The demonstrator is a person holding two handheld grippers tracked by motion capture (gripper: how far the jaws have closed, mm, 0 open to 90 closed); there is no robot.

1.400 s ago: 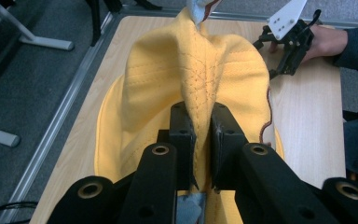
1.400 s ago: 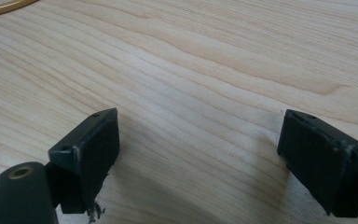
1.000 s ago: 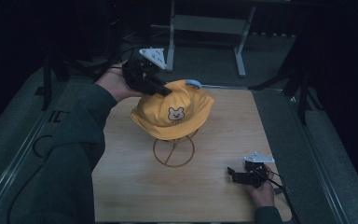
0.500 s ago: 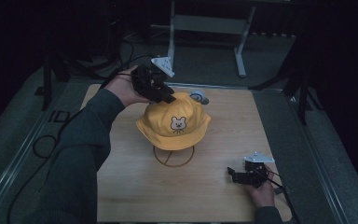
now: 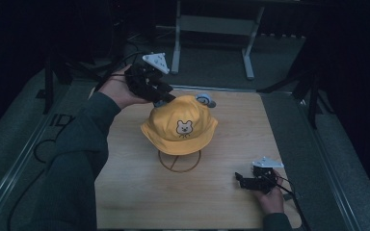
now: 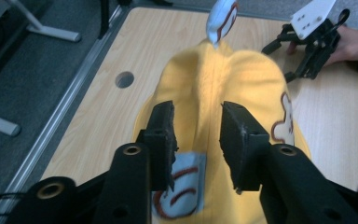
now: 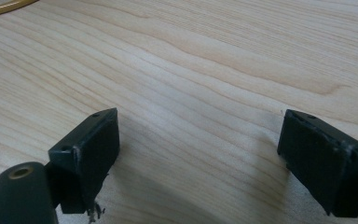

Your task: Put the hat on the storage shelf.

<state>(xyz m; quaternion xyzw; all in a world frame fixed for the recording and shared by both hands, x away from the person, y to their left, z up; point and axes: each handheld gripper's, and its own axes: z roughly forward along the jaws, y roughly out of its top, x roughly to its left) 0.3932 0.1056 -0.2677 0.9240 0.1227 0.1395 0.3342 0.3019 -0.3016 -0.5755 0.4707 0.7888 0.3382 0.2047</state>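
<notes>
The left gripper is hovering at the rear crown of the yellow cloth bucket hat with a bear-face patch, at about eleven o'clock from the hat's middle in the high view. Its jaws have just been opening — in the left gripper view they are standing apart with a ridge of the yellow crown showing between them, and the pads are not pressing on the cloth. The person's left hand is carrying it, a dark green sleeve running back toward seven o'clock.

The hat is sitting on a thin orange wire stand, whose ring foot is showing below the brim at six o'clock, near the middle of the light wooden table. The bear face is pointing toward the person. Small pale-blue ear flaps with dark red stitching are standing out of the hat — one is peeking past the crown at one o'clock in the high view, and another is lying just beneath the left gripper's jaws.

The right gripper is resting low on the table at about four o'clock from the hat, well apart from it, with the right hand behind it. Its jaws are spread wide over bare wood, nothing between them.
</notes>
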